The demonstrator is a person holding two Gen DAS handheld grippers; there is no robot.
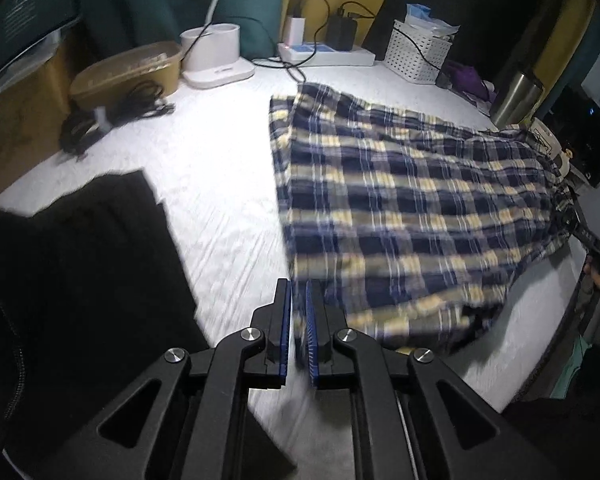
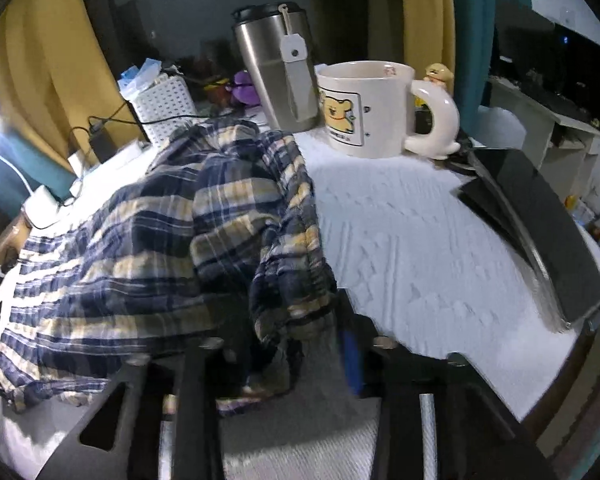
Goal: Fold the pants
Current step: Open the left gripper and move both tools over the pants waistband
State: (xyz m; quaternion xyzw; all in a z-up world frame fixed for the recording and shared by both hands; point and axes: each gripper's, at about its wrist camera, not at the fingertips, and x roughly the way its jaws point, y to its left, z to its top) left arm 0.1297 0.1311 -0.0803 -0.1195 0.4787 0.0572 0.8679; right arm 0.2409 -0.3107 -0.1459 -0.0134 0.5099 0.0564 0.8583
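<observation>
Pants (image 1: 412, 208), plaid, spread flat on white table (image 1: 220, 200). Left gripper (image 1: 298, 312) pinches near hem. Right gripper (image 2: 284, 344) at bunched waistband, grip unclear. Risk: waistband slips free mid-fold; swinging cloth sweeps mug (image 2: 364, 108), steel tumbler (image 2: 276, 68) close beyond.

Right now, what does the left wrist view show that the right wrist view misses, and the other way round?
Only the left wrist view: the black garment, the tan tub, the white cylinder on its base, and the left tool pinching the plaid pants' edge.
Only the right wrist view: the cream bear mug and the black slab.
Both: the plaid pants, the steel tumbler, the white perforated basket and the white cover.
</observation>
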